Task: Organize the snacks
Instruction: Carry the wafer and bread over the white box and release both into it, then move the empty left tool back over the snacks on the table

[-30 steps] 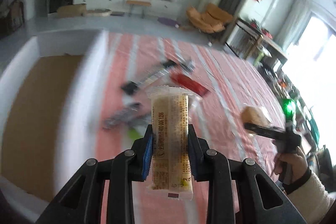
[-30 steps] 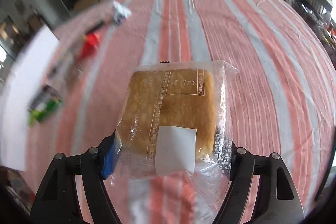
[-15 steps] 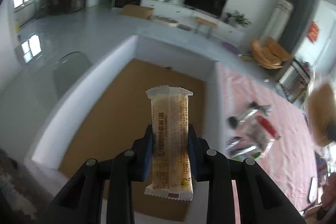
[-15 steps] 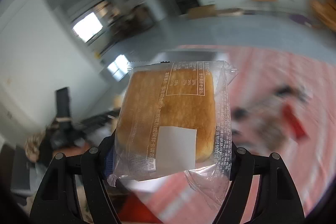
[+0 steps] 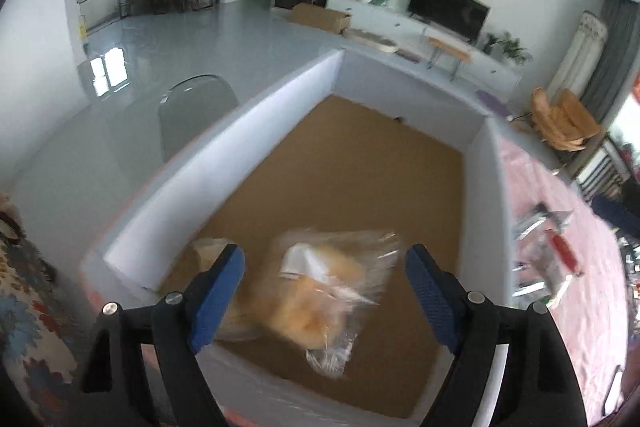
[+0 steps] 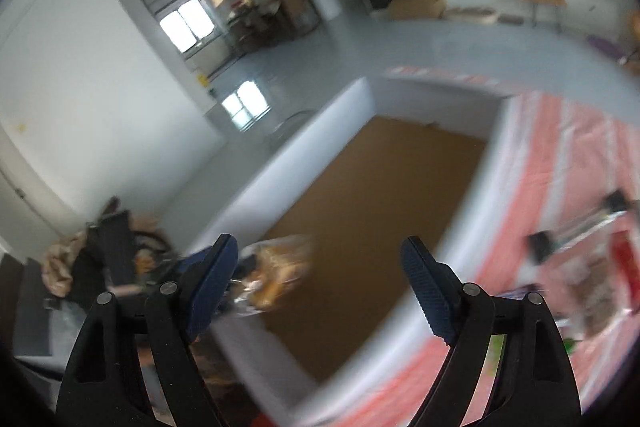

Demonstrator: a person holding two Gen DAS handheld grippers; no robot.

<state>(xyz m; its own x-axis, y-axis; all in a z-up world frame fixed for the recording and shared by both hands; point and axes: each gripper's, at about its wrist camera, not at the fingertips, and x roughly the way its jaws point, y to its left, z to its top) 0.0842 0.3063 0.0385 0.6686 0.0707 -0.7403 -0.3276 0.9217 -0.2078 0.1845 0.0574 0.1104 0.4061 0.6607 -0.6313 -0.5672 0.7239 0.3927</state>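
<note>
A white-walled box [image 5: 256,131] with a brown floor lies under both grippers. My left gripper [image 5: 326,293] hangs over its near end, jaws opening, nothing pressed between the blue pads. The yellow bar snack [image 5: 210,253] lies loose on the box floor, partly hidden behind the left finger. A clear-wrapped cake [image 5: 324,291] is blurred in mid-fall inside the box. My right gripper [image 6: 320,287] is also opening and holds nothing. The cake [image 6: 276,271] shows blurred below its left finger, over the near corner of the box [image 6: 320,131].
Several snack packets [image 6: 592,259] stay on the pink striped cloth [image 6: 560,155] to the right of the box, among them a red packet [image 5: 564,255]. A grey chair [image 5: 196,111] stands beyond the box's left wall.
Both grippers swung from the striped cloth to over the box. The left let go of the yellow bar and the right let go of the cake; both dropped into the box.
</note>
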